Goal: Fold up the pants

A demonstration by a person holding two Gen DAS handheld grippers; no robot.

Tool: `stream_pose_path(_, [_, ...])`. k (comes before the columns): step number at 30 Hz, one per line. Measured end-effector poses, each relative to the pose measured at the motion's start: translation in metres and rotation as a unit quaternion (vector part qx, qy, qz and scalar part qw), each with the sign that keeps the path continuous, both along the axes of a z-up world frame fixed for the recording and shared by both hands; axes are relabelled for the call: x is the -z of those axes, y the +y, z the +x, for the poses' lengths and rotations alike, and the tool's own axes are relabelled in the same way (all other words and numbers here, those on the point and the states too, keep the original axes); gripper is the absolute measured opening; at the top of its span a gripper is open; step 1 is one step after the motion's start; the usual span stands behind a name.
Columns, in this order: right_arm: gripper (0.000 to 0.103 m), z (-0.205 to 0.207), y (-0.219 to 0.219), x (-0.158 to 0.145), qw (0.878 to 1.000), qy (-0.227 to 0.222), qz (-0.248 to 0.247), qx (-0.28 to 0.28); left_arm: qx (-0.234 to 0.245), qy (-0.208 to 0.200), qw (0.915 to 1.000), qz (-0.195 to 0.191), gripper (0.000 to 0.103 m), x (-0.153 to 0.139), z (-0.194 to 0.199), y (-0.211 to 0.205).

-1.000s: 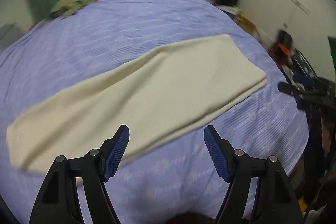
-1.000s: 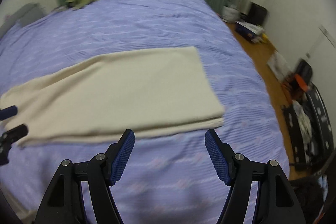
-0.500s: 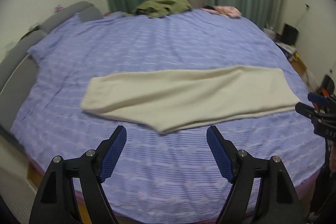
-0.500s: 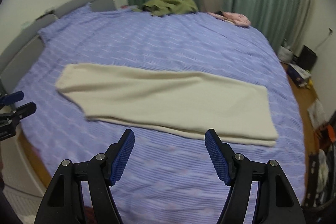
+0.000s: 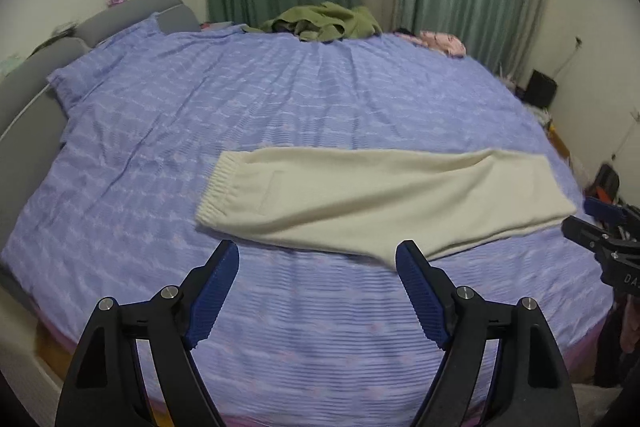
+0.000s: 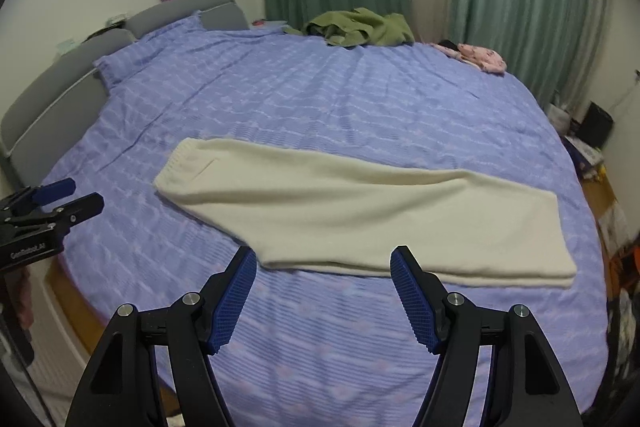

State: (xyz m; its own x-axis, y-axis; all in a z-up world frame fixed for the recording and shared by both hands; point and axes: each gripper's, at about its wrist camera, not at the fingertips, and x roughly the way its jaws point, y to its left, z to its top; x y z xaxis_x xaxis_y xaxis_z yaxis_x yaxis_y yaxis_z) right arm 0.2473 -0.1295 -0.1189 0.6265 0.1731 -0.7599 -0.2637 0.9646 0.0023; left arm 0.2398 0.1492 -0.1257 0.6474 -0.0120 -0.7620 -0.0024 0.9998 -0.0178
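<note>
Both views have pulled back since the earlier frames, now showing the cream pants (image 5: pixel 380 203) full length, leg on leg, across the blue bedspread (image 5: pixel 280 99). Left gripper (image 5: pixel 316 291) and right gripper (image 6: pixel 322 291) hover released, empty. Judged best: pinch both layers at one end, carry evenly to the other. Lower layer hidden; edges blurred.

both grippers pulled back from the pants (image 5: pixel 384 199), waistband now visible
</note>
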Motion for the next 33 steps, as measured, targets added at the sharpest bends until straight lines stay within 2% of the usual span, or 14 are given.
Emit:
stream_pose_path(3, [0.070, 0.005, 0.046, 0.005, 0.999, 0.013, 0.003, 0.040, 0.038, -0.004, 0.9992, 0.010, 0.084, 0.006, 0.024, 0.047])
stream_pose_path(8, [0.070, 0.028, 0.106, 0.025, 0.995, 0.045, 0.011, 0.090, 0.088, 0.007, 0.9958, 0.024, 0.084, 0.026, 0.071, 0.105])
stream_pose_path(12, [0.070, 0.057, 0.142, 0.039, 0.991, 0.076, 0.015, 0.106, 0.115, 0.018, 0.9931, 0.001, 0.084, 0.047, 0.114, 0.142])
stream_pose_path(15, [0.070, 0.079, 0.167, 0.051, 0.991, 0.082, 0.000, 0.108, 0.136, 0.032, 0.9897, -0.029, 0.084, 0.071, 0.156, 0.164])
stream_pose_path(17, [0.070, 0.096, 0.182, 0.062, 0.989, 0.088, -0.013, 0.115, 0.144, 0.048, 0.9873, -0.047, 0.084, 0.087, 0.185, 0.175])
stream_pose_path(20, [0.070, 0.121, 0.200, 0.075, 0.988, 0.097, -0.008, 0.119, 0.157, 0.072, 0.9825, -0.070, 0.084, 0.111, 0.227, 0.184])
stream_pose_path(24, [0.070, 0.161, 0.228, 0.097, 0.988, 0.104, -0.013, 0.115, 0.172, 0.102, 0.9759, -0.088, 0.084, 0.143, 0.274, 0.188])
stream_pose_path(29, [0.070, 0.199, 0.252, 0.123, 0.985, 0.130, -0.008, 0.110, 0.161, 0.156, 0.9674, -0.119, 0.082, 0.187, 0.311, 0.192])
stream_pose_path(33, [0.070, 0.199, 0.261, 0.132, 0.985, 0.136, -0.005, 0.110, 0.152, 0.179, 0.9635, -0.128, 0.082, 0.214, 0.324, 0.187])
